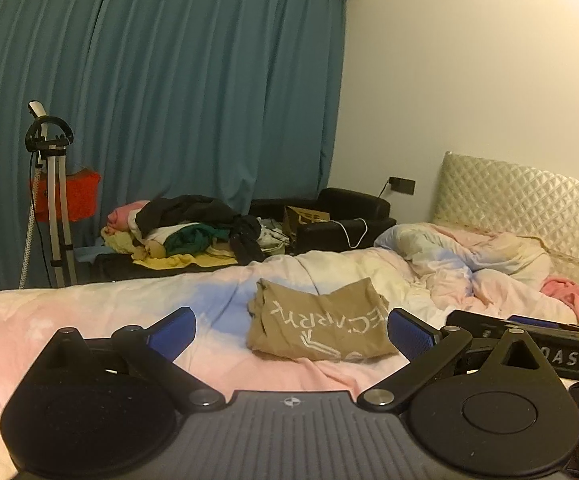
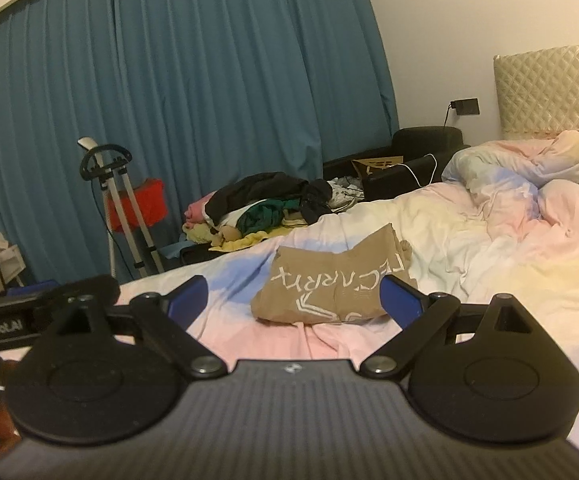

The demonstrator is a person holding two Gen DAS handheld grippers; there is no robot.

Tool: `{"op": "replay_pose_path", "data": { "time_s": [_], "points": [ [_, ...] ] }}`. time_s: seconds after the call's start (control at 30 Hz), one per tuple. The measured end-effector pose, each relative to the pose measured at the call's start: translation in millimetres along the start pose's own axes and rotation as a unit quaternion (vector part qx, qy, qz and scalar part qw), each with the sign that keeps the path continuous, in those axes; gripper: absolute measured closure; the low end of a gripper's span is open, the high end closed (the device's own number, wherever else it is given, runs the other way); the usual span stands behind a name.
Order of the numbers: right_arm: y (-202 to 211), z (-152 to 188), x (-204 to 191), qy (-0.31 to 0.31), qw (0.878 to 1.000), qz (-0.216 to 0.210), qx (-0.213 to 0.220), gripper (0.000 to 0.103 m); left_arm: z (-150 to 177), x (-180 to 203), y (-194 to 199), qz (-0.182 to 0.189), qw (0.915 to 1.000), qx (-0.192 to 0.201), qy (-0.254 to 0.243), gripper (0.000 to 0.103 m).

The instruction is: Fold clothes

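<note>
Cloth, tan and printed [image 1: 321,328], lies folded square on rumpled bedding [image 1: 89,320].

A teal curtain [image 1: 161,92] is drawn across the far wall, with a garment steamer stand [image 1: 51,184] set before it beside a red bin [image 1: 77,196]. A quilted headboard [image 1: 521,208] and a black armchair [image 1: 349,216] are seen behind the rumpled pastel duvet [image 1: 449,264].

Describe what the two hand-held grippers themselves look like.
Both match: the left hand-held gripper and the right hand-held gripper each have two blue-padded fingers on black link arms with silver pivot pins, round black side discs, and a ribbed grey body bearing a small emblem.
</note>
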State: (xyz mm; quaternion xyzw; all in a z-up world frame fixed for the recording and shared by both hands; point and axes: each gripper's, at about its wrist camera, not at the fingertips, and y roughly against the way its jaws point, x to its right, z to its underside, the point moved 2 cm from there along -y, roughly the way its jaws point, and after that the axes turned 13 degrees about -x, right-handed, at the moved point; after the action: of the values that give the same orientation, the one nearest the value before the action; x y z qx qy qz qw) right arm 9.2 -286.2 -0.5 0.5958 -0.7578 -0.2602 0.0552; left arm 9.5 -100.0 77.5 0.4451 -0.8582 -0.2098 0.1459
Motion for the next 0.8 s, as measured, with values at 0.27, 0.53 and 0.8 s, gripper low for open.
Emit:
{"op": "replay_pose_path", "data": {
  "time_s": [0.27, 0.53, 0.8],
  "points": [
    [-17, 20, -4, 0.016, 1.000, 0.012, -0.009, 0.009, 18, 2, -9, -0.004, 0.9999, -0.003, -0.011, 0.000],
    [-20, 27, -3, 0.013, 1.000, 0.022, -0.005, 0.009, 29, -5, -13, 0.000, 0.9999, -0.017, 0.002, 0.000],
    [-20, 29, -5, 0.013, 1.000, 0.027, -0.006, 0.009, 30, -9, -11, -0.009, 0.9997, -0.021, 0.003, 0.000]
  ]
}}
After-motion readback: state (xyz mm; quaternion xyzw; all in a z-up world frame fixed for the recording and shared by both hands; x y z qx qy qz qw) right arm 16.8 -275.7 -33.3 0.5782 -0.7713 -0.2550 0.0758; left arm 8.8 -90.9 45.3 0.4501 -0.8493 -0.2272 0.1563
